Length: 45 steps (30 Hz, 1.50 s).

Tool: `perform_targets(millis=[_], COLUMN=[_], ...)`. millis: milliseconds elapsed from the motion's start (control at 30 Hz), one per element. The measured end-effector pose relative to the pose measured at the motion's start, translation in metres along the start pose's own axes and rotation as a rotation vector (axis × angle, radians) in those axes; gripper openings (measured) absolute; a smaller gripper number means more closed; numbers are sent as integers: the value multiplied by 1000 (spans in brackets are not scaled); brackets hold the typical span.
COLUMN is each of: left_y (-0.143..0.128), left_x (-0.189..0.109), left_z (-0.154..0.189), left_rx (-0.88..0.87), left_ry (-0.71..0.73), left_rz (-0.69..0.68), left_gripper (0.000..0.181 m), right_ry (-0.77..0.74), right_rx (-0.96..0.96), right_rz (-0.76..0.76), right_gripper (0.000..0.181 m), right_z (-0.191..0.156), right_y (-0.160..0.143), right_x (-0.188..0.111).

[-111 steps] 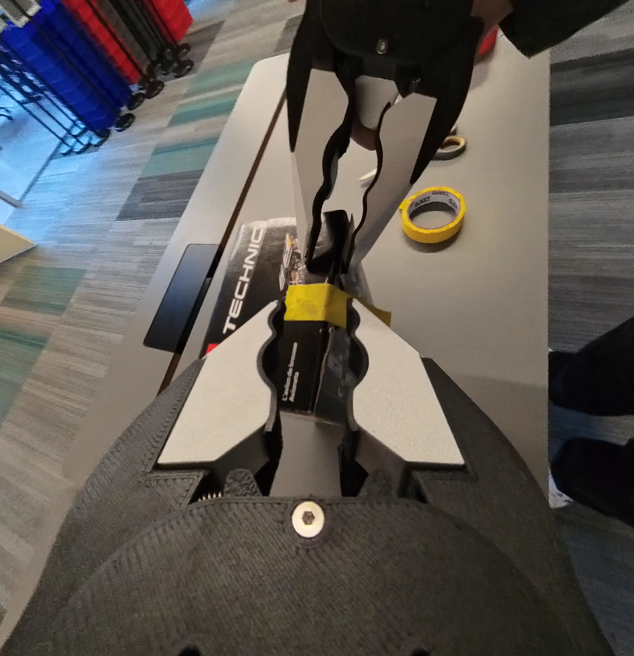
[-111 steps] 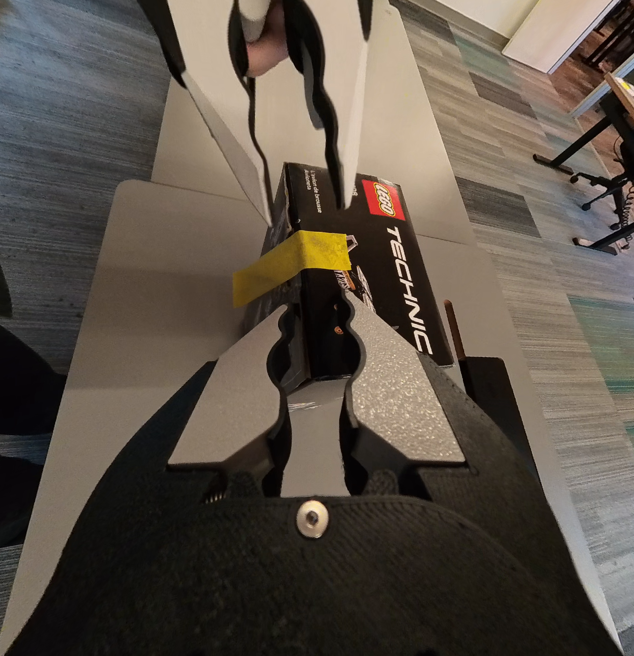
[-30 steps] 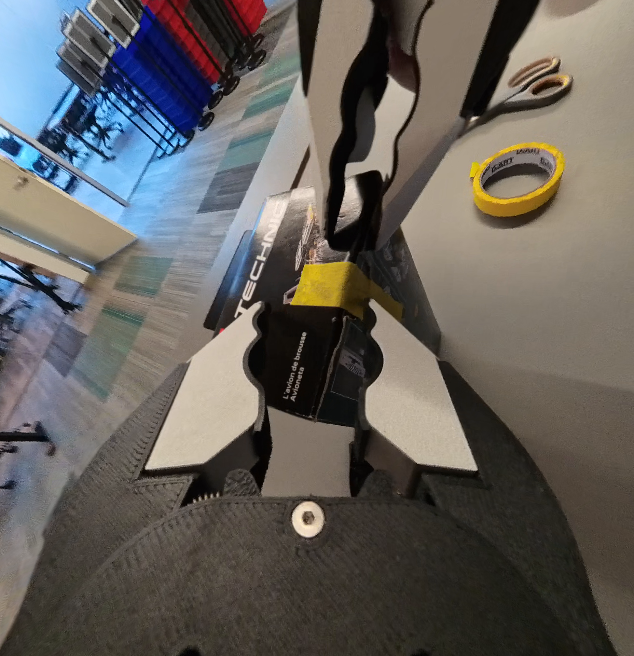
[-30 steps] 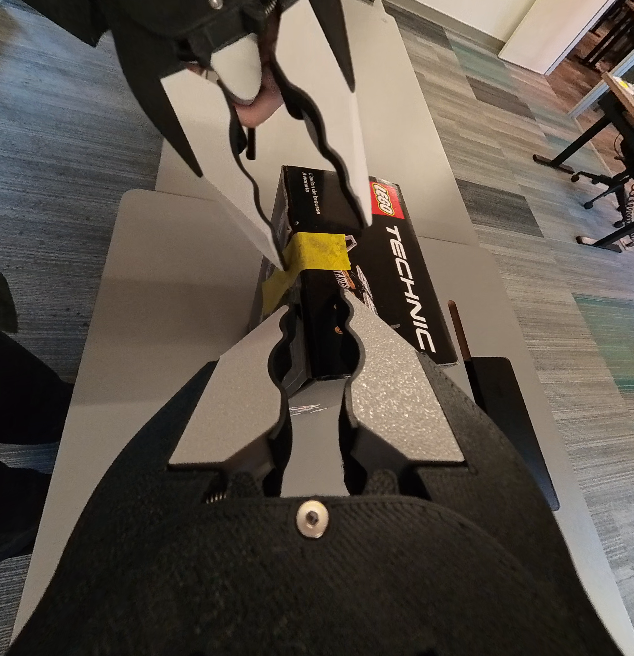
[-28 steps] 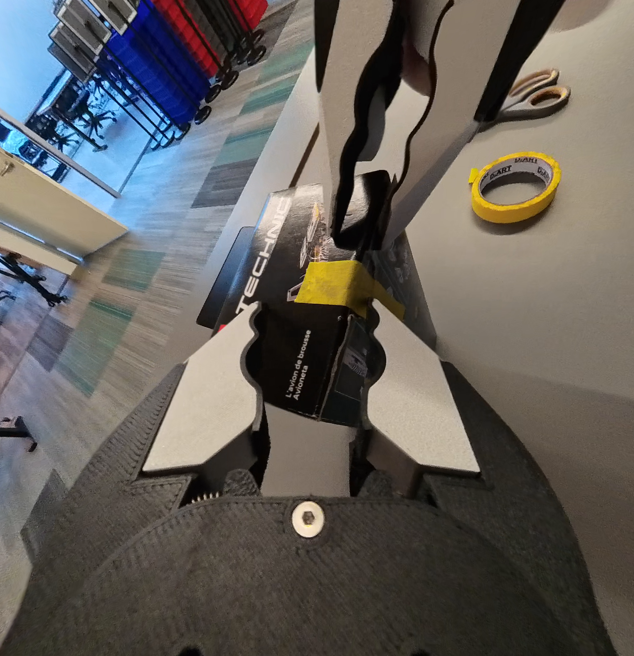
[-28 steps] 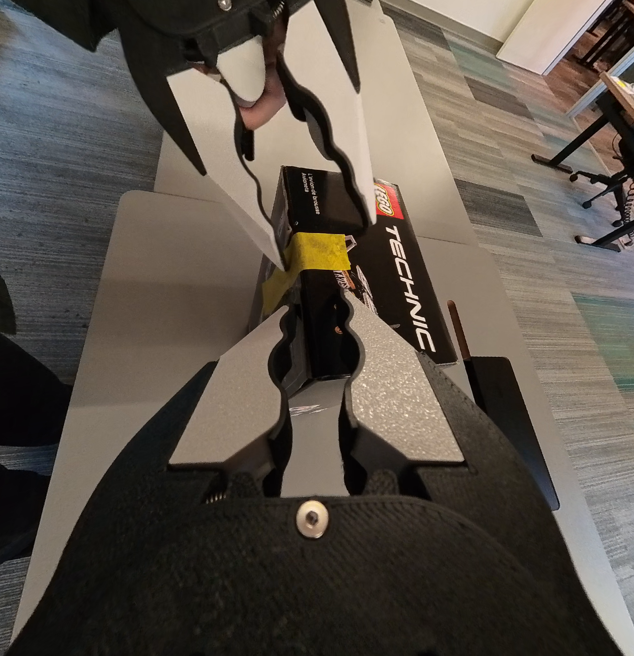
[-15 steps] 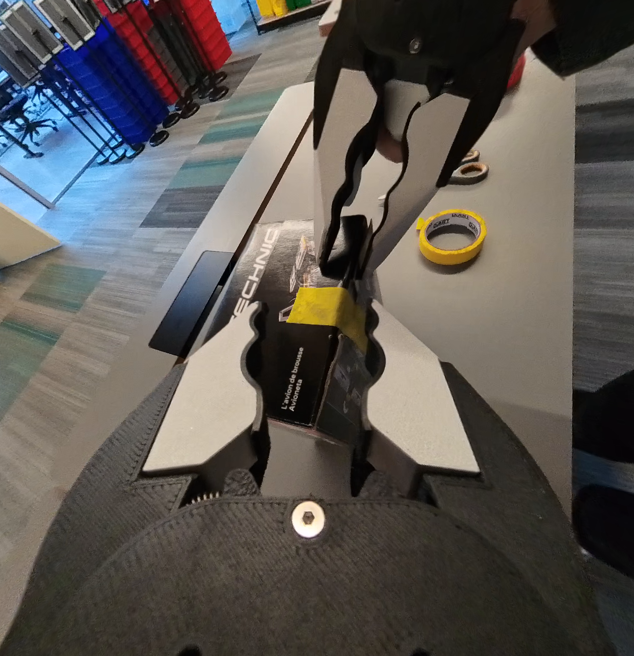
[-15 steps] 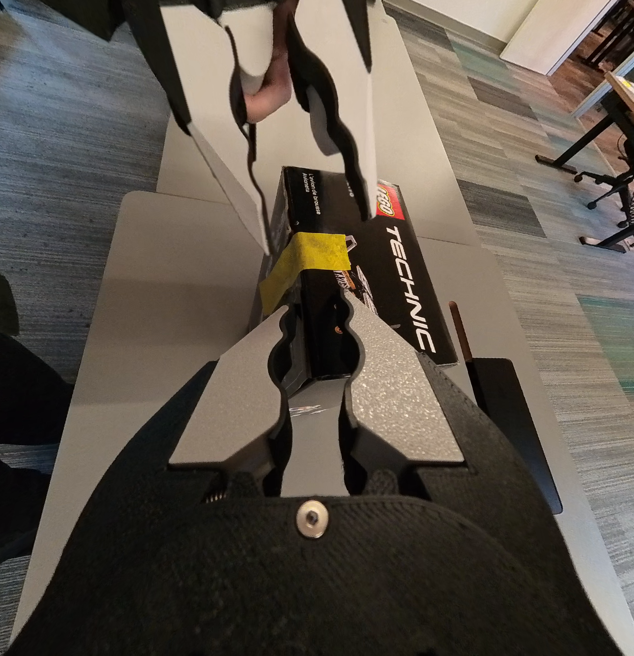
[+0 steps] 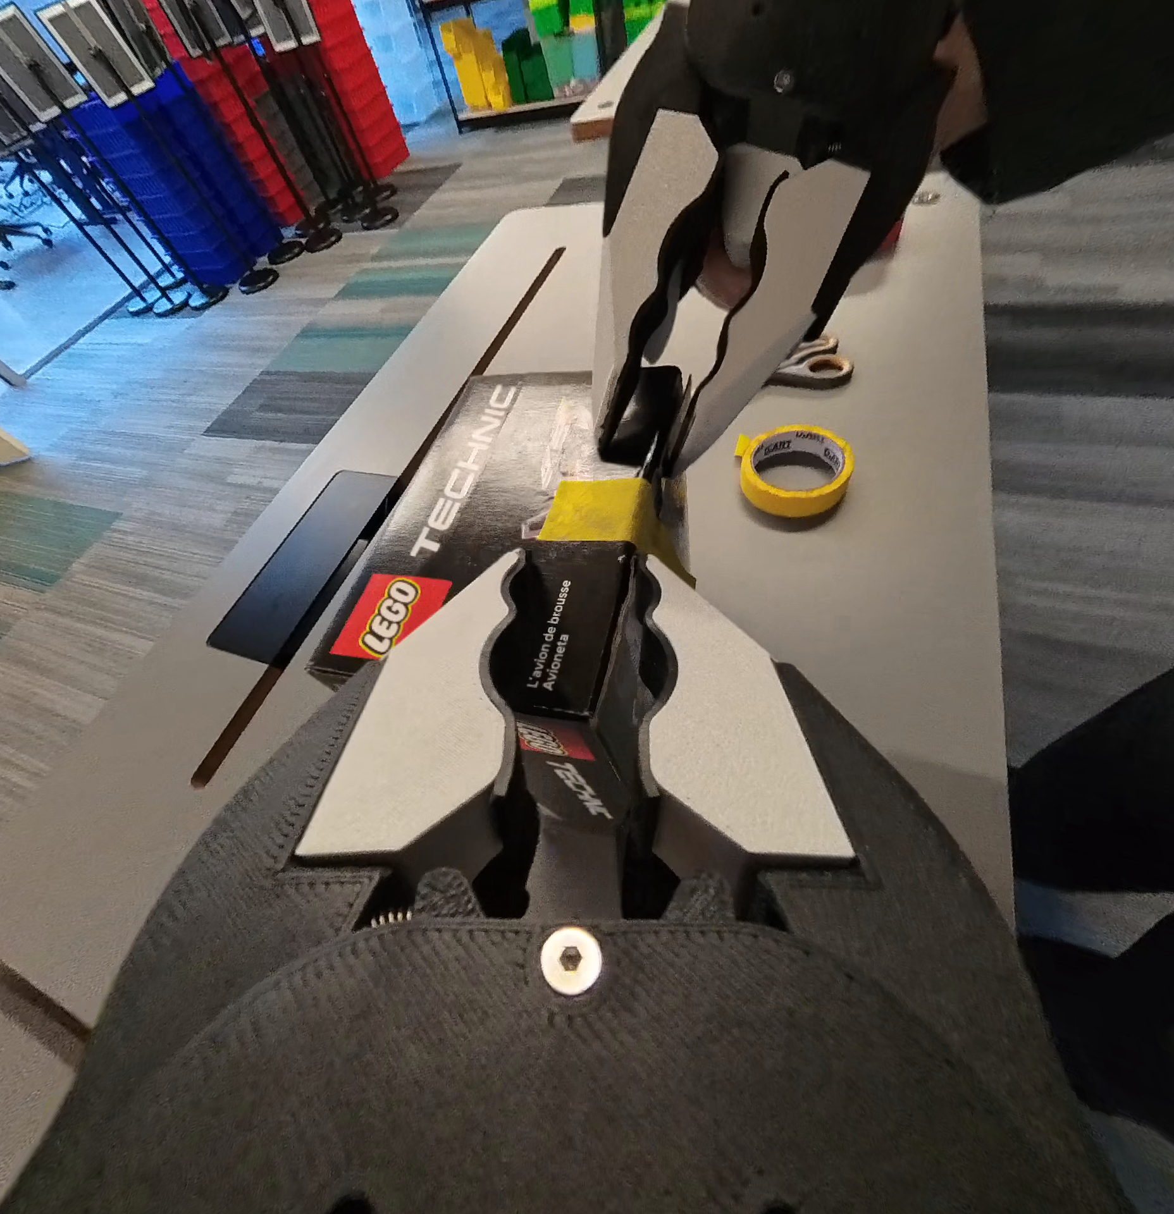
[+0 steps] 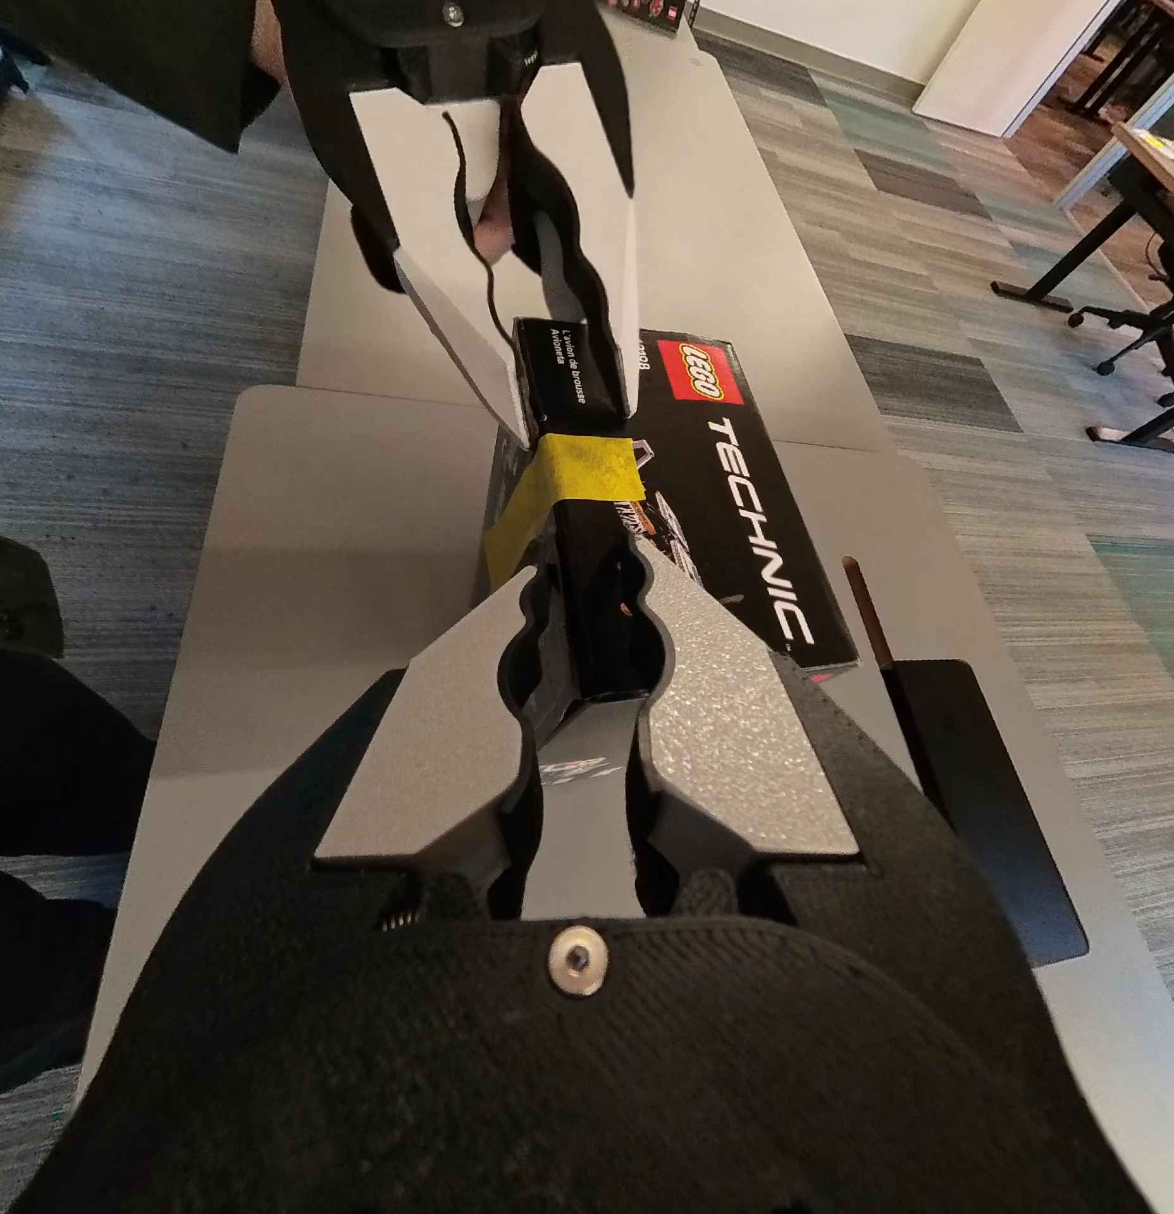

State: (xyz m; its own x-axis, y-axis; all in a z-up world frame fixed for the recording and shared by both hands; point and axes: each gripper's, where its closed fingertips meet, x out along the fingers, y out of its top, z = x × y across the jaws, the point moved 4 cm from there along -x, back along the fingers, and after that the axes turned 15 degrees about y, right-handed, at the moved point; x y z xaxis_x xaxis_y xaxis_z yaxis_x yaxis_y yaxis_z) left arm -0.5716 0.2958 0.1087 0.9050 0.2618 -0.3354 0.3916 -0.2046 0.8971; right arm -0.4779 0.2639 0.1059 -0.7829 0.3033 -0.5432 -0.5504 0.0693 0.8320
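Observation:
A long black toy-set box (image 9: 466,499) is on the grey table (image 9: 867,657), with its narrow long side up. A yellow tape strip (image 9: 597,509) crosses that side at mid-length. My left gripper (image 9: 578,558) is shut on the near end of the narrow side, and the box's end face shows between its fingers. My right gripper (image 9: 643,453) is shut on the far end, just beyond the tape. In the right wrist view my right gripper (image 10: 587,558) clamps the box (image 10: 735,499), the tape (image 10: 587,473) hangs down its left side, and the left gripper (image 10: 574,424) grips beyond it.
A yellow tape roll (image 9: 796,474) and scissors (image 9: 811,368) lie on the table right of the box. A black flat panel (image 9: 302,565) and a narrow slot sit along the table's left edge. Red and blue bin racks (image 9: 196,164) stand on the floor. A person's dark-clothed legs (image 9: 1110,788) are at the right. About 4 centimetres separates my left fingertips from my right.
The tape's loose end stuck out sideways 3.7 s ago and now lies down the box's side. My left gripper swung about, levelled and narrowed onto the box end. The right gripper kept its hold.

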Motion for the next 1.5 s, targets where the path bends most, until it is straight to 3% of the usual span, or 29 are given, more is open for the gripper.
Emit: perform_targets(millis=[133, 167, 200, 333, 400, 467, 600, 800, 867, 1000, 1100, 1300, 1500], left_y=[6, 11, 19, 35, 36, 33, 32, 32, 26, 19, 17, 17, 16], left_x=[-2, -4, -6, -2, 2, 8, 15, 15, 19, 26, 27, 27, 27], left_z=[0, 2, 3, 1, 2, -2, -5, -2, -2, -4, -5, -4, -5], left_rx=[-41, -98, -169, -340, -366, -453, -746, -886, -967, -1158, -1209, -1120, -1114], left_ry=[-13, -57, -88, -168, -210, -217, -334, -356, -358, -454, -503, -485, -482], left_rz=[-17, -17, 0, -23, -50, -106, -259, -455, -577, -675, -676, -697, -688], left_gripper=[26, 7, 5, 17, 13, 0, 0, 0, 0, 0, 0, 0, 0], right_ry=[-1, -1, -1, 1, 0, 1, -2, -4, -4, -4, -2, -21, -26], right_rx=[6, 8, 10, 19, 17, 21, 21, 18, 16, 16, 12, 7, 113], right_rz=[10, 13, 17, 28, 28, 32, 39, 40, 42, 45, 45, 71, 149], right_gripper=[22, 22, 22, 22, 22, 22, 22, 22, 22, 22, 22, 25, 23], right_z=[0, 0, 0, 0, 0, 0, 0, 0, 1, 1, 0, 0, 1], right_y=[0, 0, 0, -1, -1, -1, -1, 0, 0, 0, 0, 1, 10], right_x=[0, 0, 0, 0, -1, -1, -1, -1, -1, -1, -1, -1, -9])
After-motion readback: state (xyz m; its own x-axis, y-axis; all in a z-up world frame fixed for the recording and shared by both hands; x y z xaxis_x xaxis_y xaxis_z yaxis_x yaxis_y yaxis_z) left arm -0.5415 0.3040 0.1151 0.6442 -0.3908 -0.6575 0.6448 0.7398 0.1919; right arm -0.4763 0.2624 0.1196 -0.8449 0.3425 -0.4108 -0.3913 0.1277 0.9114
